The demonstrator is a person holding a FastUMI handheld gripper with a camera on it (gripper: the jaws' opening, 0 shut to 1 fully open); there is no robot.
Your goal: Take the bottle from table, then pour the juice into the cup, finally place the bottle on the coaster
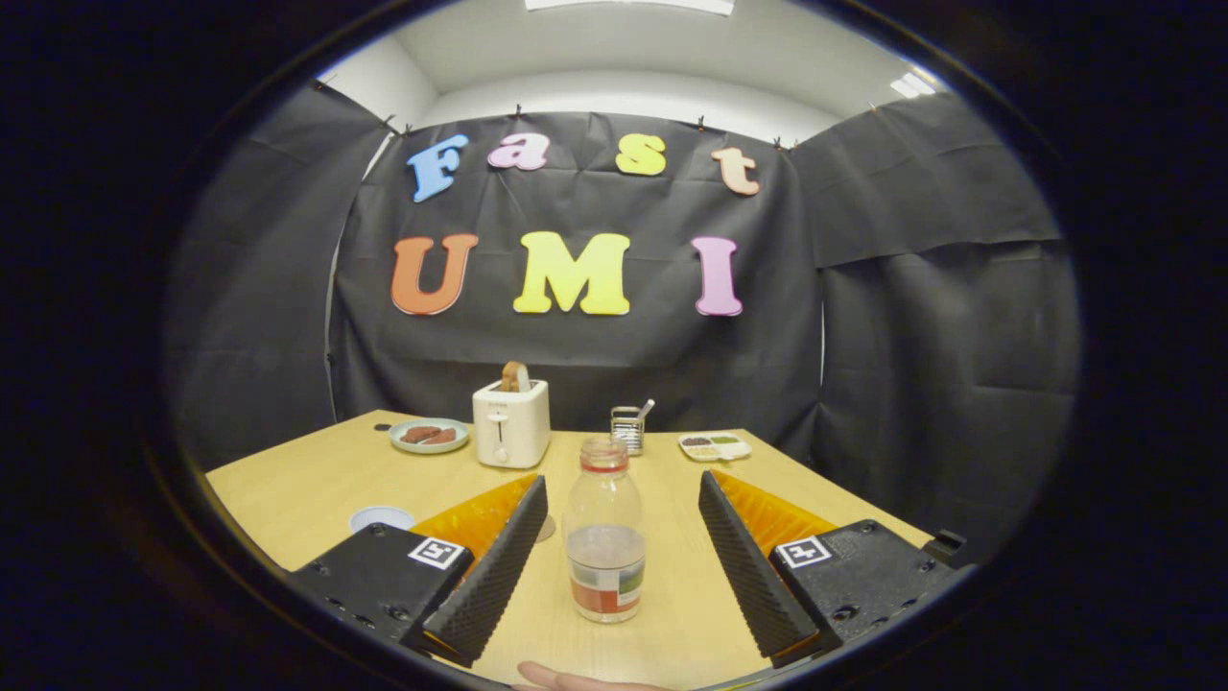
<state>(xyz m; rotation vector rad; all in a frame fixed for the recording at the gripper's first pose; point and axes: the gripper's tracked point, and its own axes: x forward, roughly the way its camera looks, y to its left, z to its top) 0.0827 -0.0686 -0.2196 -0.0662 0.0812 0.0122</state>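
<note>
Ridged tool (622, 499) fingers gape around clear upright plastic bottle (604, 533).

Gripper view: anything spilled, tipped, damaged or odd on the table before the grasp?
Nothing stands out. The bottle stands upright between the open gripper fingers, lid off, juice low inside, table dry. Toaster, plate, grater and divided tray sit neatly beyond. A fingertip pokes in nearest the camera.
</note>
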